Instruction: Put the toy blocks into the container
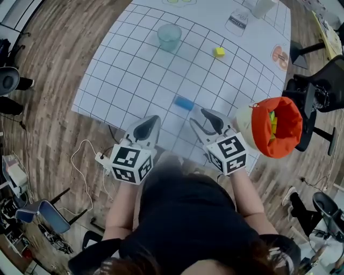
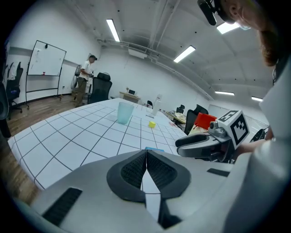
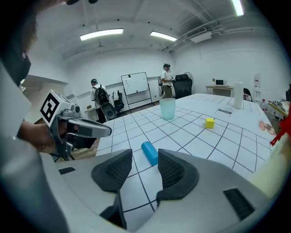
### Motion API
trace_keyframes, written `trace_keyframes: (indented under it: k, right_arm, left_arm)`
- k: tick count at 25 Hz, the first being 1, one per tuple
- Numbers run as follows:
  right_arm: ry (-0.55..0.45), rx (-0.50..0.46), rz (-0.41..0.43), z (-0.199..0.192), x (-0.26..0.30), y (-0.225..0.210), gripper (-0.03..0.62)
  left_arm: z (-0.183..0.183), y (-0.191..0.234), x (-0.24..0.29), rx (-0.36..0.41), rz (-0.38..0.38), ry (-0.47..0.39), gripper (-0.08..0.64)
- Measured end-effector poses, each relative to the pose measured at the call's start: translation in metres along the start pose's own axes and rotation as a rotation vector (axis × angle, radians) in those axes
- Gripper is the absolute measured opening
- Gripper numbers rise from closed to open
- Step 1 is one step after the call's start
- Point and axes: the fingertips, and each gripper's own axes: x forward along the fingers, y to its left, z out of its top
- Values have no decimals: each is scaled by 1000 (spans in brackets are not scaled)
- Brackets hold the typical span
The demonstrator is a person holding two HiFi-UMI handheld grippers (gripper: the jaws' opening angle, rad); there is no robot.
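Observation:
A blue cylinder block (image 1: 183, 102) lies on the white gridded table (image 1: 123, 80), just beyond my right gripper (image 1: 200, 116). In the right gripper view the block (image 3: 149, 152) sits ahead of the open jaws (image 3: 144, 155), untouched by the pads. A yellow cube (image 1: 219, 51) rests farther out on the table. The orange-lined container (image 1: 277, 126) stands at the table's right edge with blocks inside. My left gripper (image 1: 152, 122) hovers over the near edge, its jaws (image 2: 146, 154) shut on nothing.
A teal cup (image 1: 169, 36) stands at the far middle of the table, with a white roll (image 1: 262, 7) and a paper sheet (image 1: 237, 22) behind. Office chairs (image 1: 317, 96) crowd the right side. A cable and power strip (image 1: 102, 157) lie on the floor.

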Motion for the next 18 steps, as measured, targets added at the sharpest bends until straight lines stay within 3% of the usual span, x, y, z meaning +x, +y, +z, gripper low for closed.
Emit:
trace_keyframes:
  k: [18]
  right_arm:
    - [117, -108, -7, -21, 62, -17, 193]
  left_arm:
    - [-10, 17, 20, -49, -30, 26, 26]
